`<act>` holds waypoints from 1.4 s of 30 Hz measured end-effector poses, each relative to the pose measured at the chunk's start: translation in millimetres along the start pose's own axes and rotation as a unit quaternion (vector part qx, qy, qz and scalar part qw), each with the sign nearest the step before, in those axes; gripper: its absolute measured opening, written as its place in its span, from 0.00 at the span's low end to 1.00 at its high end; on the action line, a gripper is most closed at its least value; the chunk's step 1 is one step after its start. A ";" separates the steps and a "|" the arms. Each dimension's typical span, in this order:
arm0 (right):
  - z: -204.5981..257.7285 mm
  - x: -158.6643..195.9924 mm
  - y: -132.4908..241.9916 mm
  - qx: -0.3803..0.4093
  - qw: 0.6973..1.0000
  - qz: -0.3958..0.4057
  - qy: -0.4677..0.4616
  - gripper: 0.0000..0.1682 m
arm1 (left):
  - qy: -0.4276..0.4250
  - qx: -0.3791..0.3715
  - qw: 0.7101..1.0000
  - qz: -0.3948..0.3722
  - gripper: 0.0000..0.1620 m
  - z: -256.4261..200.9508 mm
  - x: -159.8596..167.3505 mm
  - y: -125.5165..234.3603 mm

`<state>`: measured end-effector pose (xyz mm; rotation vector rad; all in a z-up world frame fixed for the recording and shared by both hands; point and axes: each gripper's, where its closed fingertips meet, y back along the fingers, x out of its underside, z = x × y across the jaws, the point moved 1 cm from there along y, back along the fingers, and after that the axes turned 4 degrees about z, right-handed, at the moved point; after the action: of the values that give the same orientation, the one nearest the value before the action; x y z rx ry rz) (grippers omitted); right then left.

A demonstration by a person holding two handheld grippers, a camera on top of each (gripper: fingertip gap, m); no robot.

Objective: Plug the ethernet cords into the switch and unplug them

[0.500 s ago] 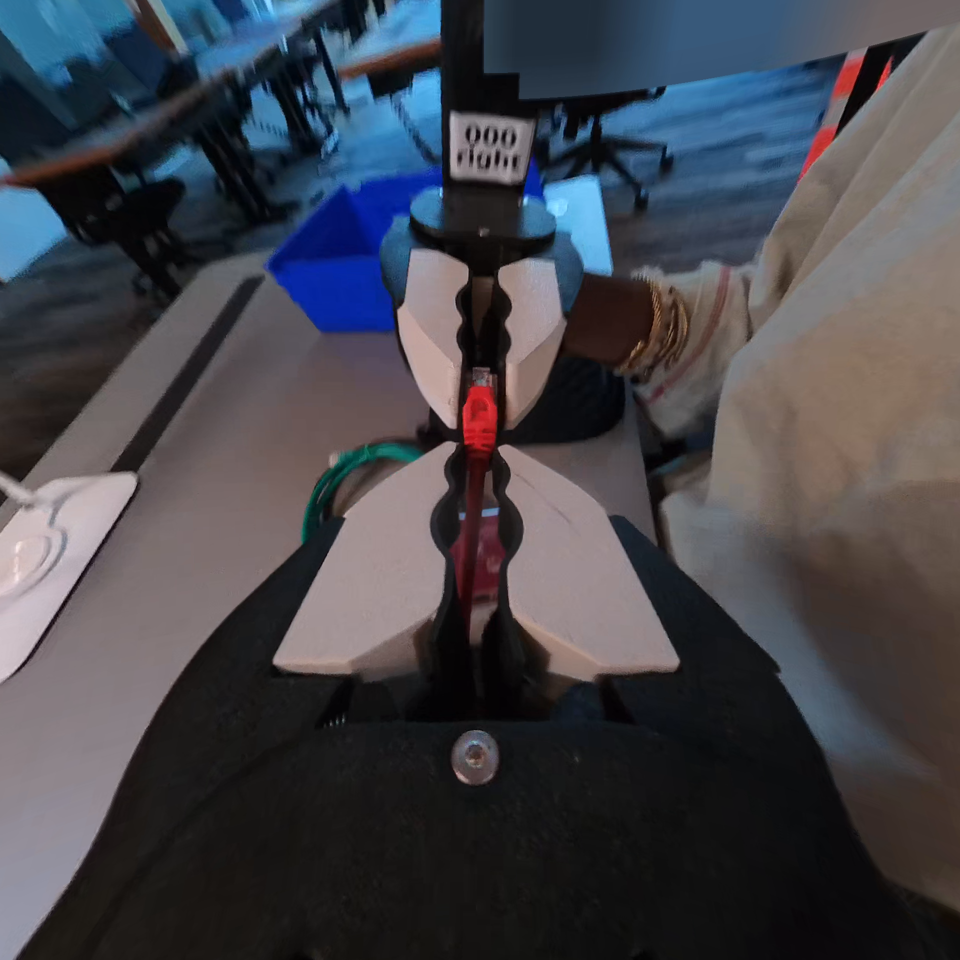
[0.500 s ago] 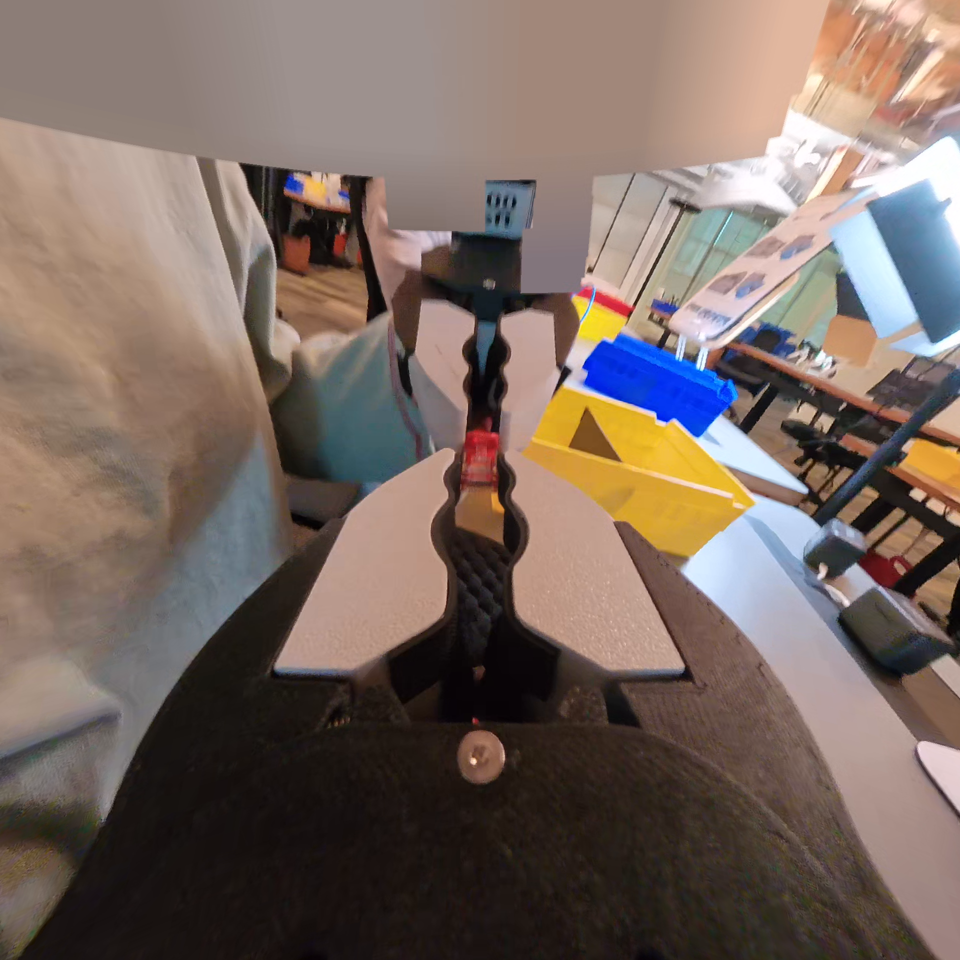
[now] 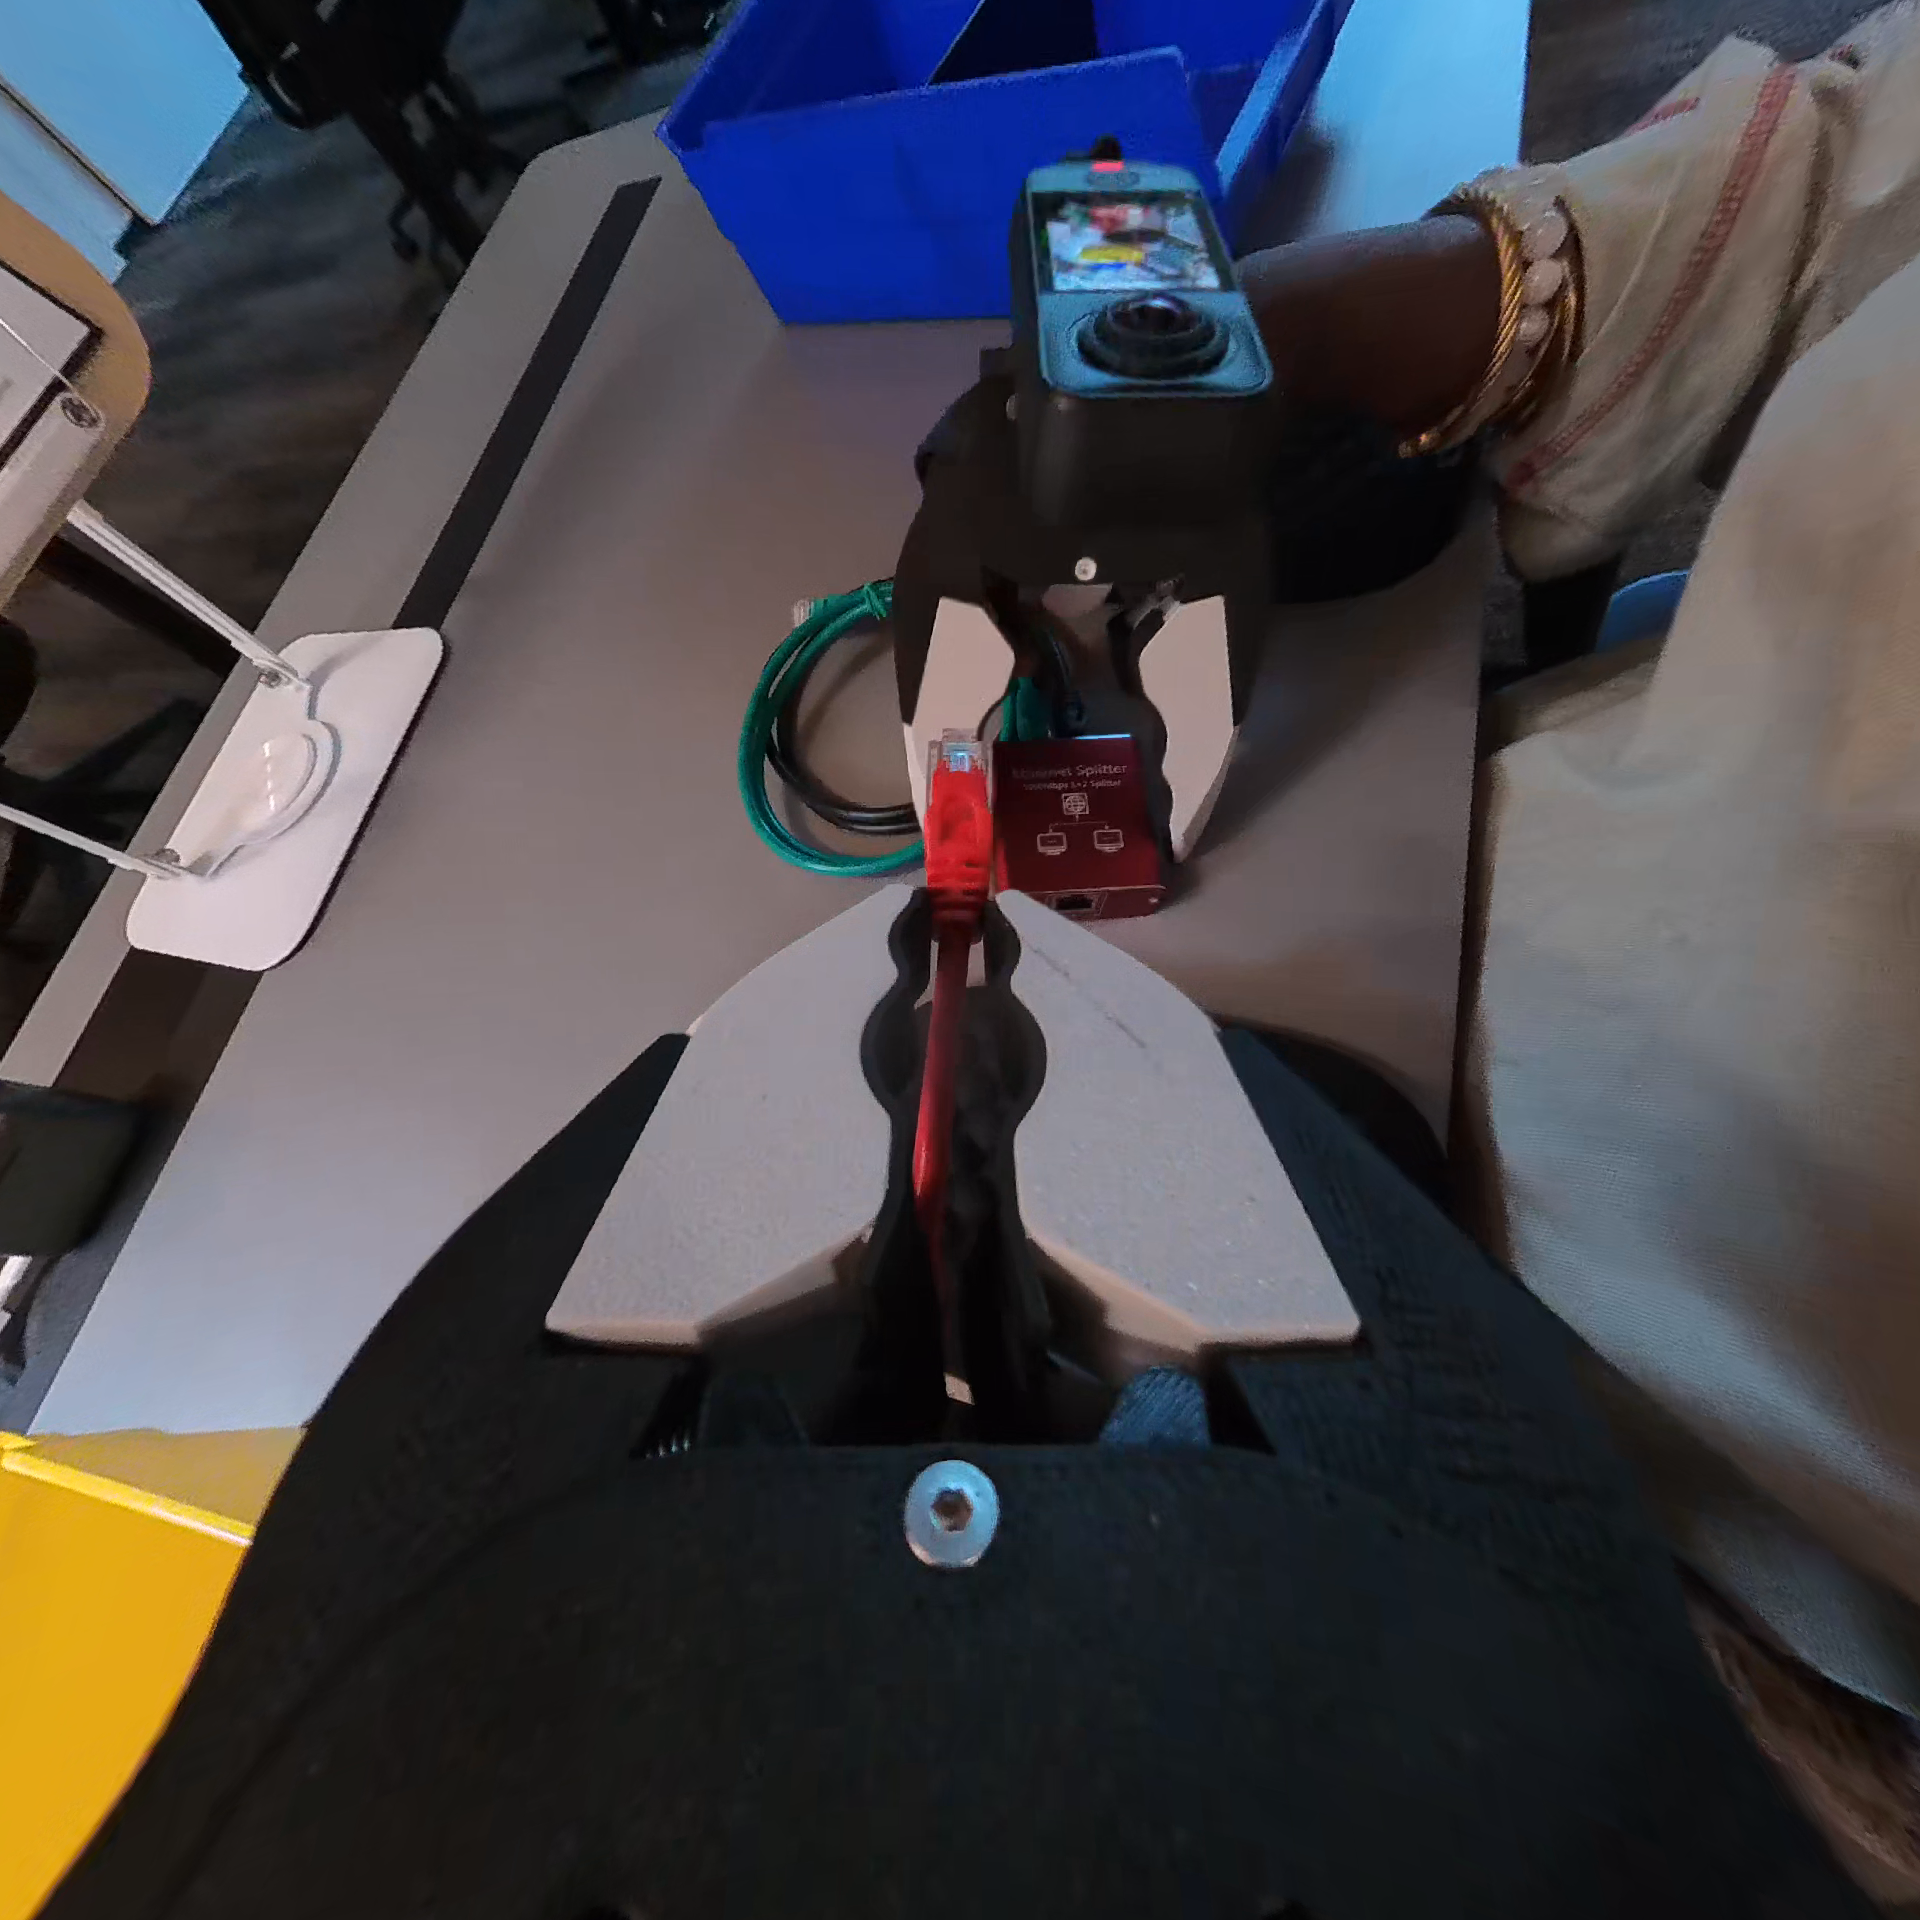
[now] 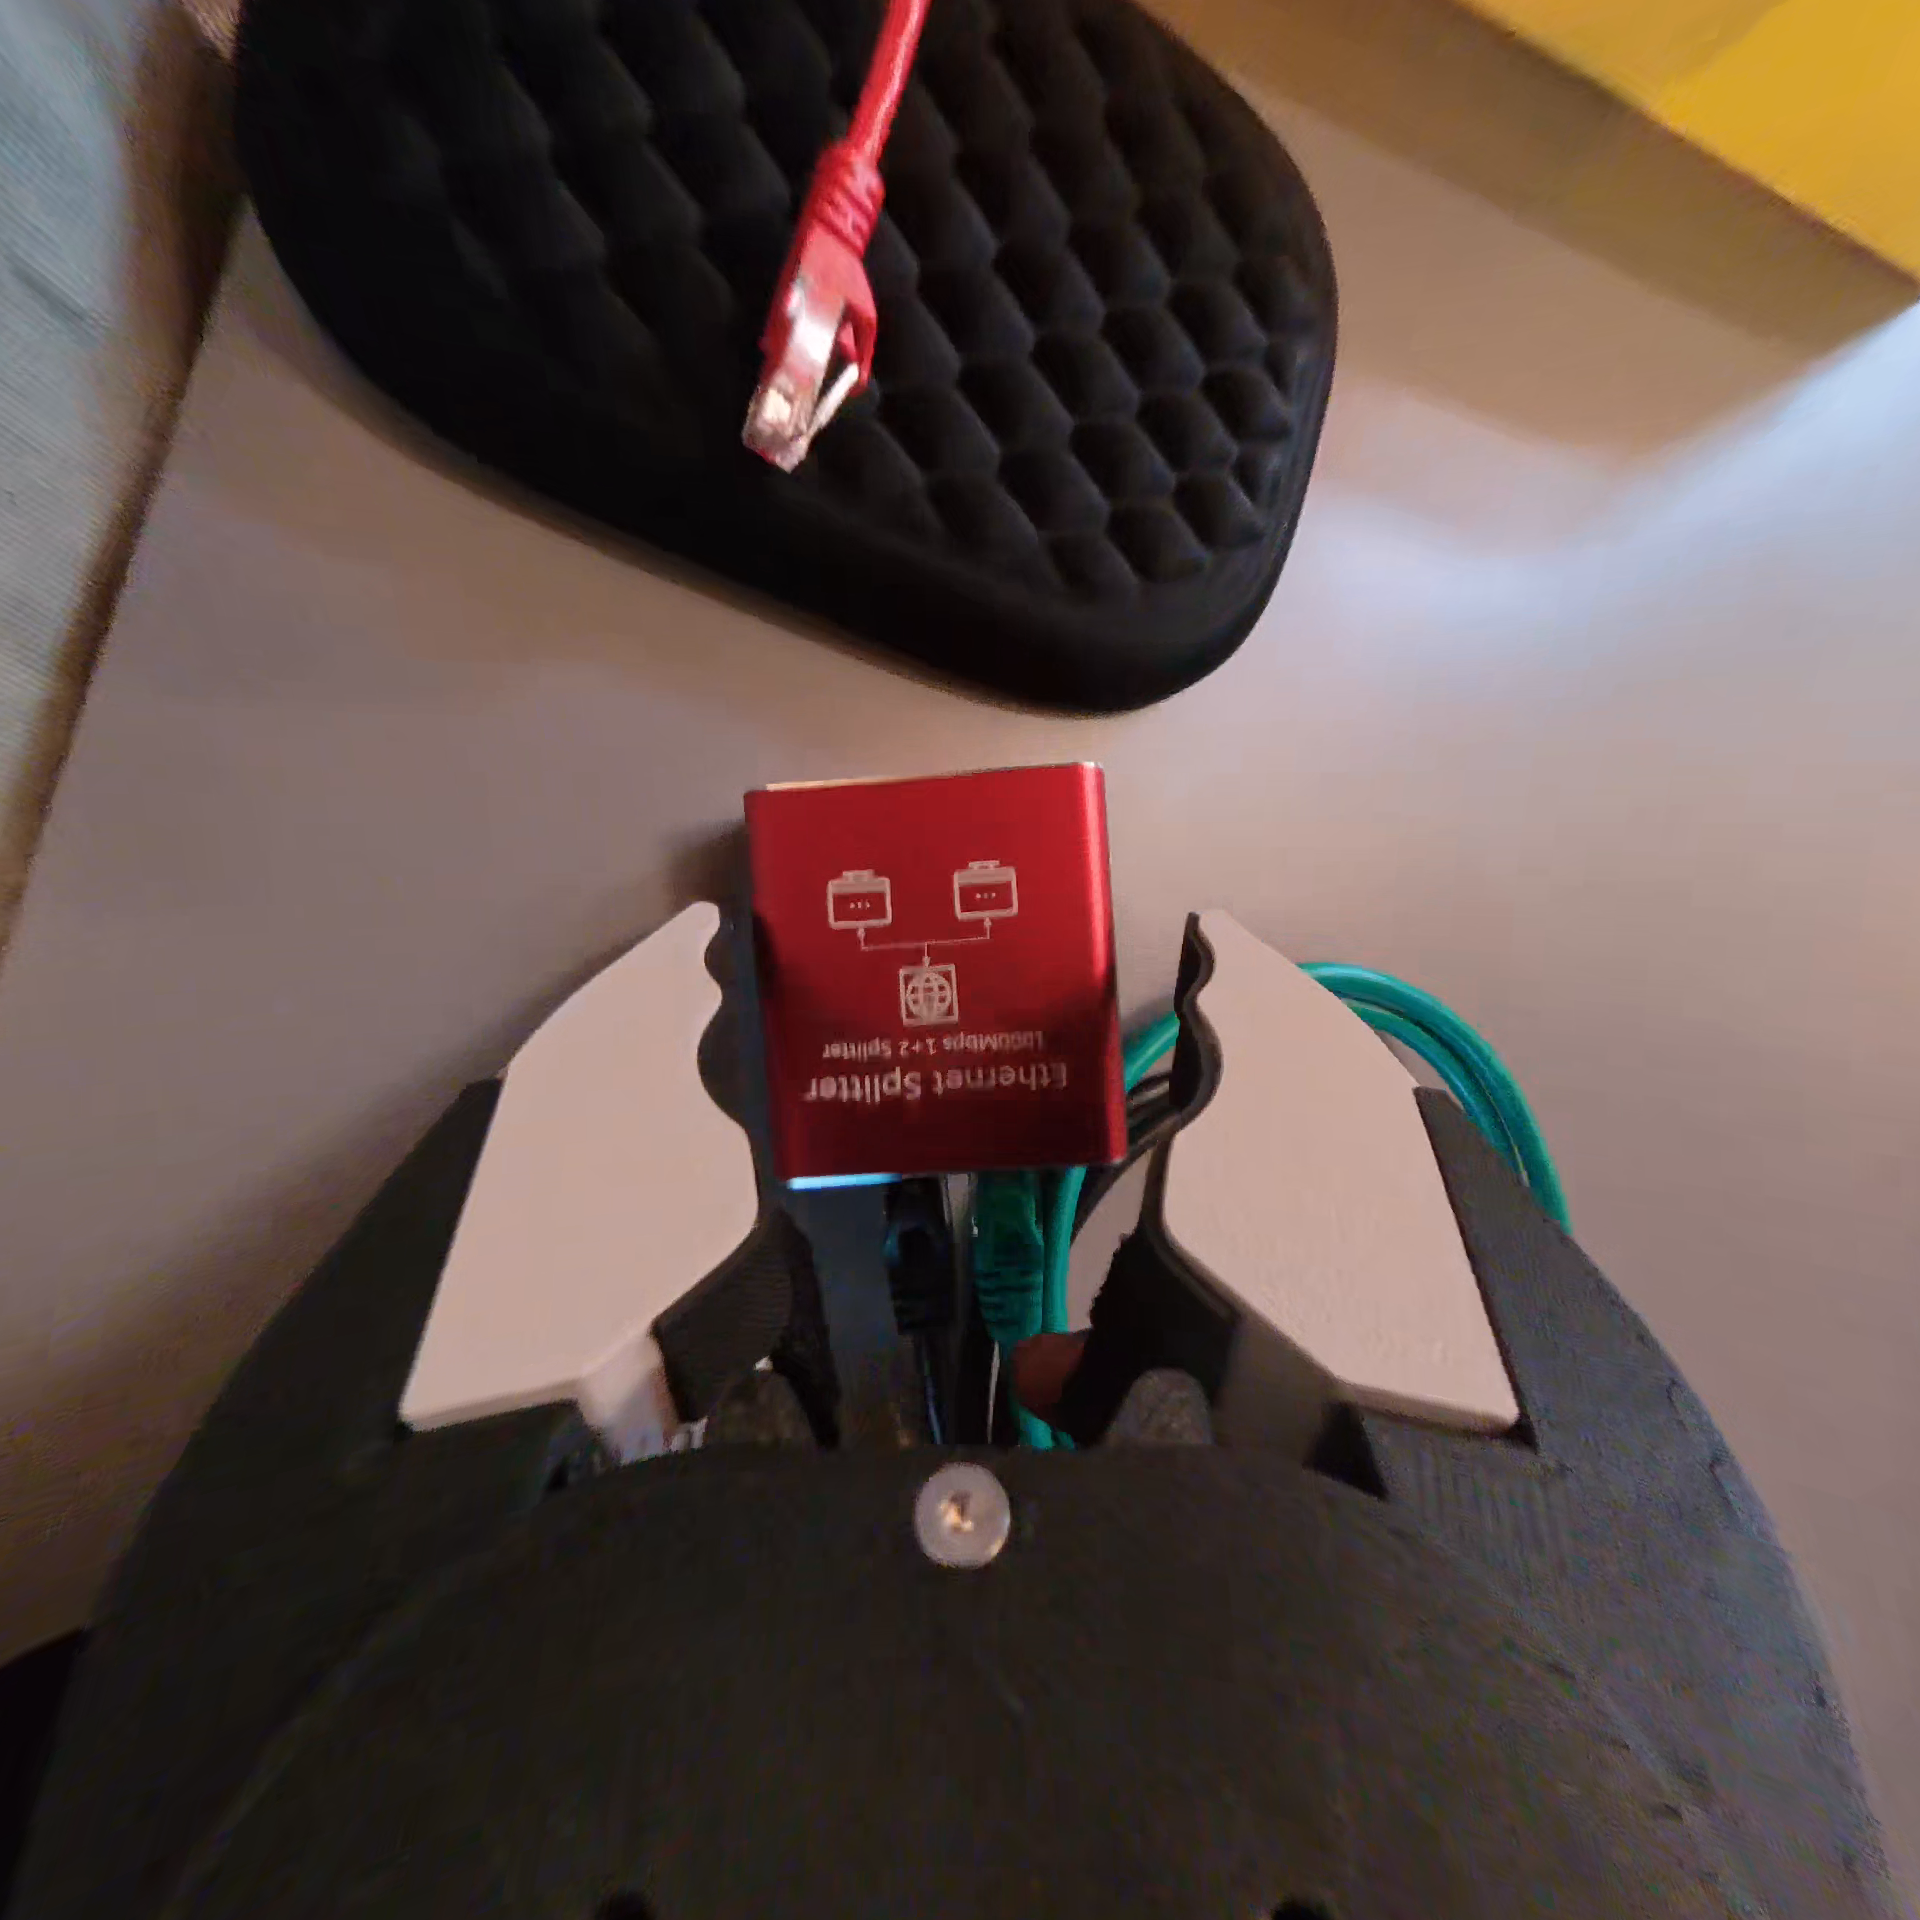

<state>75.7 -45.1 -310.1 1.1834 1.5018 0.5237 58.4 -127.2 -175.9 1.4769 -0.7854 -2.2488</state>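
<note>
Plugging risk: left gripper (image 3: 961, 914) jaws pinch red ethernet cord (image 3: 956, 821) off-line from port; right gripper (image 4: 951, 925) jaws gape loosely around red splitter (image 4: 935, 977), so it may slide.

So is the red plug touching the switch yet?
Apart. The right wrist view shows the red plug hanging clear of the switch, with bare table between them.

Light is dim and bluish in the left wrist view, warmer in the right. Glare sits on the desk (image 4: 1558, 727) at right; edges bend and blur.
</note>
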 end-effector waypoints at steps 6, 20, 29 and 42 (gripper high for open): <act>3.6 -4.5 -7.5 -0.046 0.998 -0.034 -0.034 0.42 | 0.003 -0.019 1.000 0.024 0.06 1.2 12.3 -14.5; -21.9 -9.2 50.5 -0.007 0.985 -0.082 -0.154 0.41 | -0.027 -0.053 0.994 0.093 0.06 -0.5 27.2 -72.7; -21.8 -12.6 44.0 -0.001 0.987 -0.079 -0.138 0.41 | 0.001 0.016 0.995 0.094 0.06 -3.0 24.6 -77.5; -21.0 -9.2 36.4 -0.006 0.989 -0.056 -0.139 0.41 | -0.054 -0.005 0.993 0.106 0.06 -3.6 25.2 -81.2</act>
<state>69.8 -32.9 -269.3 1.1058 1.3133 0.2796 53.2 -77.9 -245.0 1.2131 -0.9150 -2.1816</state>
